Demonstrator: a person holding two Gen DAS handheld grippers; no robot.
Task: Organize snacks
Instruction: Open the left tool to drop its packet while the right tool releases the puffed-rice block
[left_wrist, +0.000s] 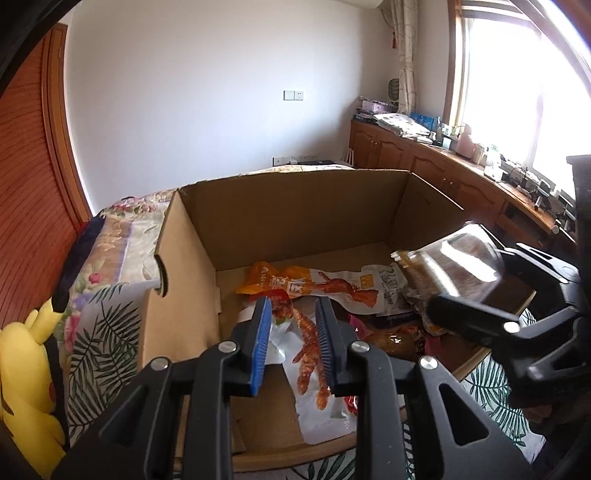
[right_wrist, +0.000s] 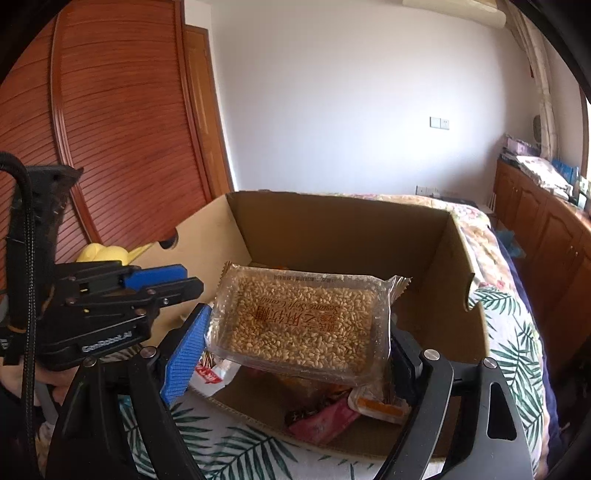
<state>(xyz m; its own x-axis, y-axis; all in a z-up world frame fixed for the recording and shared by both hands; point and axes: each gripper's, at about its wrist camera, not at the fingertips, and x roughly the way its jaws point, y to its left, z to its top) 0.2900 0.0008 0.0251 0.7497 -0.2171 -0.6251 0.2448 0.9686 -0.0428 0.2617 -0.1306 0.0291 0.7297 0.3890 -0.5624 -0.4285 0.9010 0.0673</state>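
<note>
An open cardboard box (left_wrist: 295, 206) stands on a bed and holds several snack packets, among them an orange one (left_wrist: 314, 284). My left gripper (left_wrist: 293, 306) hangs just inside the box's near left part. Its blue pads stand apart, and a clear packet of red-orange strips (left_wrist: 308, 354) lies between and below them, unpressed. My right gripper (right_wrist: 299, 321) is shut on a clear pack of sesame candy (right_wrist: 306, 317), held flat above the box's near edge. The pack hides its right pad. In the left wrist view, that pack (left_wrist: 461, 254) and the right gripper (left_wrist: 469, 280) are at the right.
A pink packet (right_wrist: 325, 417) and others lie at the box's near side. A yellow plush toy (left_wrist: 26, 369) sits left of the box on the leaf-patterned bedspread (right_wrist: 229, 446). Wooden cabinets (left_wrist: 424, 162) run under the window on the right, and a louvred wooden door (right_wrist: 122, 110) is on the left.
</note>
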